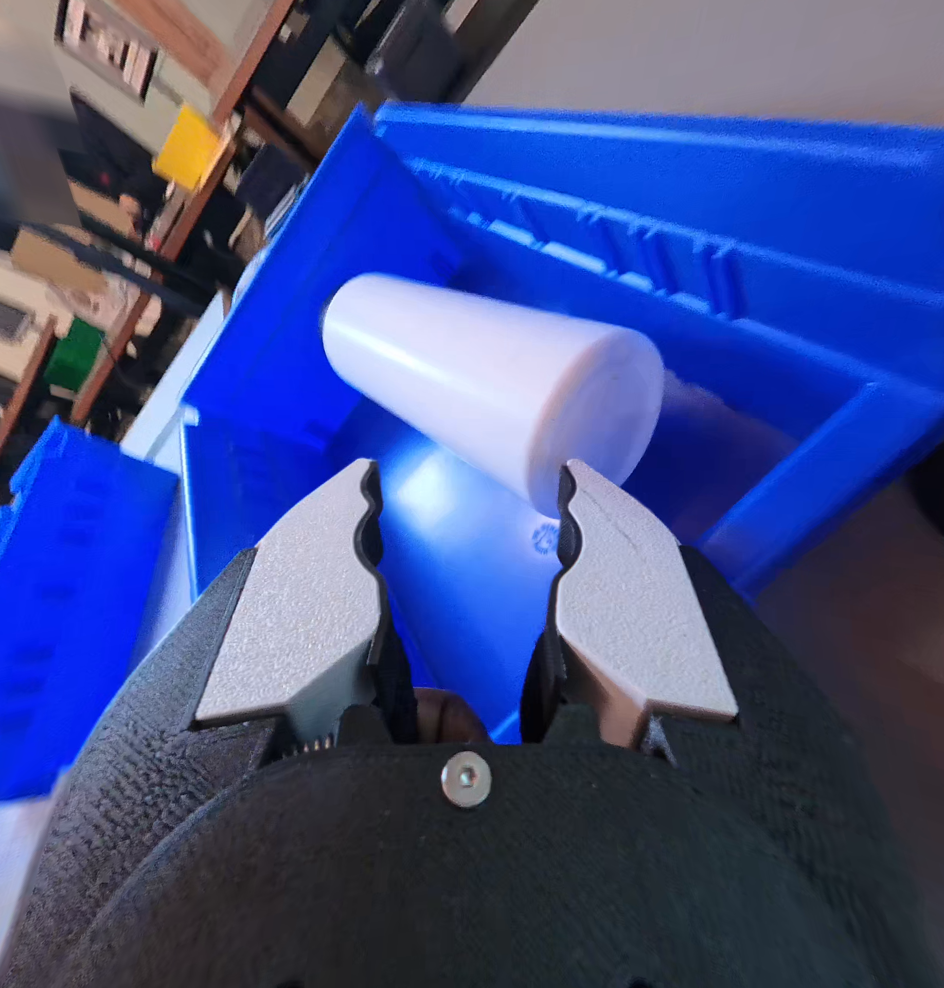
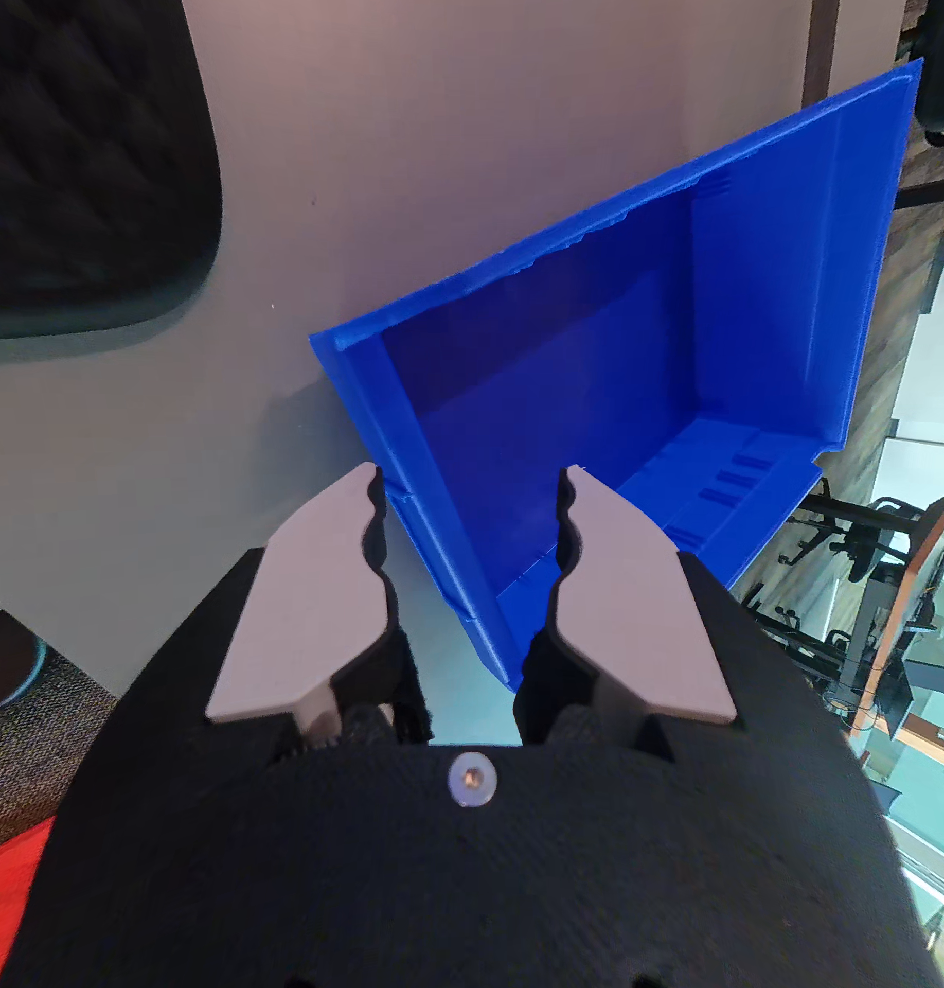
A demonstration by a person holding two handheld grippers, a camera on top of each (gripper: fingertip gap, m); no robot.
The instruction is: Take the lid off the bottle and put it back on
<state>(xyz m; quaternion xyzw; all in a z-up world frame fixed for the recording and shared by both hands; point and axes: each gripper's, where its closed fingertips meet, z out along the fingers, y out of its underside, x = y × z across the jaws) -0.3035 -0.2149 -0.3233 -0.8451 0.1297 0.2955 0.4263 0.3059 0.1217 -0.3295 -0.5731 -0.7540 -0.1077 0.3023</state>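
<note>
A white bottle (image 1: 485,374) lies on its side inside a blue bin (image 1: 672,224) in the left wrist view, its flat end toward me. No lid can be made out on it. My left gripper (image 1: 467,470) is open and empty, just in front of the bottle, with its right fingertip (image 1: 582,481) close to the bottle's near end. The view is blurred. My right gripper (image 2: 469,473) is open and empty, held over the near rim of an empty blue bin (image 2: 779,299) on a pale table. The bottle does not show in the right wrist view.
A second blue bin (image 1: 58,588) stands to the left of the one with the bottle. Shelves with boxes (image 1: 186,139) stand behind. In the right wrist view a dark chair back (image 2: 85,160) is at upper left, desks and chairs (image 2: 860,588) at right. Some 70 centimeters of space lies between my two pairs of fingers.
</note>
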